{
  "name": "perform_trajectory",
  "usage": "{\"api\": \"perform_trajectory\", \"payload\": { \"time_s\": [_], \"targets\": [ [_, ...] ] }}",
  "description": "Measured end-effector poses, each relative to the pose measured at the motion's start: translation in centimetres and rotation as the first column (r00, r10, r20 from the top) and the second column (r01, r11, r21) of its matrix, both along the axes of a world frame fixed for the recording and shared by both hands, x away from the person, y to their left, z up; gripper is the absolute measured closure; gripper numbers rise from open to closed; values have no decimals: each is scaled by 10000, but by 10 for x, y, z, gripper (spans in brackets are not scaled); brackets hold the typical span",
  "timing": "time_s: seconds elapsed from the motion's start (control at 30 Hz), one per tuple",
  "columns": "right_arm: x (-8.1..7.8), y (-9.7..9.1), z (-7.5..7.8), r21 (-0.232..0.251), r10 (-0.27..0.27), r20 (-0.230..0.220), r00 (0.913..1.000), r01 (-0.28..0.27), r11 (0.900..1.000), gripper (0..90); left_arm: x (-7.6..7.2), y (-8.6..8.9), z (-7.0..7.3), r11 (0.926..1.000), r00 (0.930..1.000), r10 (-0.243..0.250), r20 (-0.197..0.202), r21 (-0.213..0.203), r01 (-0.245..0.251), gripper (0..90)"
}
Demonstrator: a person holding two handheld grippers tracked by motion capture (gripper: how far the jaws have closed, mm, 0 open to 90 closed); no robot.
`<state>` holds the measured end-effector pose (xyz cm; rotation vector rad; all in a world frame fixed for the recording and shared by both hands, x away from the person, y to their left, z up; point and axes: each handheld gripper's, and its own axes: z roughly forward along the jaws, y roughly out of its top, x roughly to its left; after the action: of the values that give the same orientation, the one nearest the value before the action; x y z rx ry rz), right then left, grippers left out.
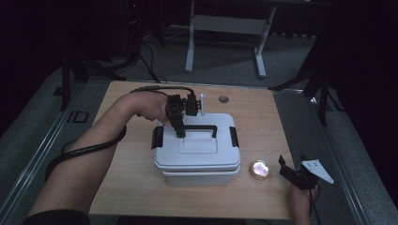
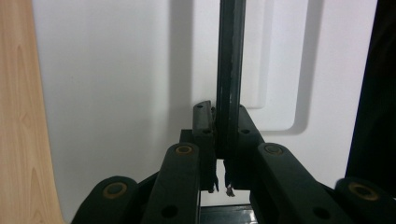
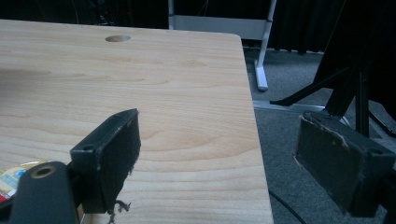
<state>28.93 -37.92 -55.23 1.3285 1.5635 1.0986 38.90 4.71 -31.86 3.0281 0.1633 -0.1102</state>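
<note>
A white plastic box point(image 1: 197, 157) with a lid, black side latches and a black carry handle point(image 1: 202, 127) stands in the middle of the wooden table point(image 1: 141, 187). My left gripper point(image 1: 180, 133) reaches down from the left and is shut on the handle near its left end. In the left gripper view the black handle bar point(image 2: 229, 60) runs up between the two pads point(image 2: 203, 126), which press on it, with the white lid point(image 2: 116, 93) behind. My right gripper point(image 1: 292, 169) rests at the table's near right edge, open and holding nothing; its pads point(image 3: 116, 154) stand wide apart.
A small round gold-rimmed object point(image 1: 259, 169) lies just right of the box, near my right gripper. A cable hole point(image 1: 224, 99) sits at the table's far side. The table edge point(image 3: 254, 140) drops to grey floor on the right. Desk legs stand beyond.
</note>
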Motion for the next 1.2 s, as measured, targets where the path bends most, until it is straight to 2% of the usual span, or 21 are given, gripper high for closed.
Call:
{"api": "perform_trajectory", "payload": {
  "time_s": [0.4,0.43,0.47,0.5,0.57,0.73,0.77,0.8,0.83,0.87,0.9,0.93,0.97,1.0,1.03,1.07,1.1,1.13,1.17,1.2],
  "targets": [
    [0,0,0,-43,-5,-18,10000,5,10000,137,-4,41,12,9979,9979,649,78,53,-649,835],
    [0,1,0,-61,-5,-23,10000,5,10000,137,-4,51,15,9966,9966,816,104,62,-816,835],
    [0,1,0,-63,-8,-28,10000,8,10000,137,-4,51,15,9966,9966,816,104,62,-816,835],
    [0,1,0,-71,-11,-34,10000,11,10000,137,-5,62,17,9951,9951,985,104,47,-985,835],
    [0,1,0,-80,-19,-36,10000,19,10000,137,-6,72,17,9929,9928,1190,112,49,-1191,835],
    [1,1,0,-106,-38,-55,10000,37,9999,137,-8,93,19,9877,9877,1559,122,83,-1560,835],
    [1,1,0,-119,-31,-69,10000,30,9999,137,-9,104,20,9838,9838,1792,78,41,-1793,835],
    [1,1,0,-119,-31,-69,10000,30,9999,137,-9,104,20,9838,9838,1792,78,41,-1793,835],
    [1,2,0,-128,-29,-90,10000,27,9999,137,-10,115,20,9792,9792,2026,101,26,-2026,835],
    [1,2,0,-134,-33,-92,10000,32,9999,137,-10,115,20,9792,9792,2026,101,26,-2026,835],
    [1,2,0,-139,-35,-90,10000,33,9999,137,-11,127,20,9741,9741,2259,133,10,-2260,835],
    [1,2,0,-139,-35,-90,10000,33,9999,137,-11,127,20,9741,9741,2259,133,10,-2260,835],
    [1,2,0,-162,-34,-94,10000,33,9999,137,-13,139,18,9667,9667,2559,71,-35,-2559,835],
    [1,2,0,-173,-31,-96,9999,29,9998,137,-13,139,18,9667,9667,2559,71,-35,-2559,835],
    [1,2,0,-167,-31,-111,9999,29,9999,137,-15,152,16,9588,9588,2839,16,9,-2839,835],
    [1,2,0,-167,-31,-111,9999,29,9999,137,-15,152,16,9588,9588,2839,16,9,-2839,835],
    [1,2,0,-162,-43,-118,9999,41,9999,137,-16,165,14,9485,9485,3168,-54,-36,-3168,835],
    [1,2,0,-162,-43,-118,9999,41,9999,137,-16,165,14,9485,9485,3168,-54,-36,-3168,835],
    [1,2,0,-165,-39,-118,9999,37,9999,137,-17,172,13,9437,9437,3306,-108,-19,-3307,835],
    [1,2,0,-165,-39,-118,9999,37,9999,137,-17,172,13,9437,9437,3306,-108,-19,-3307,835]
  ]
}}
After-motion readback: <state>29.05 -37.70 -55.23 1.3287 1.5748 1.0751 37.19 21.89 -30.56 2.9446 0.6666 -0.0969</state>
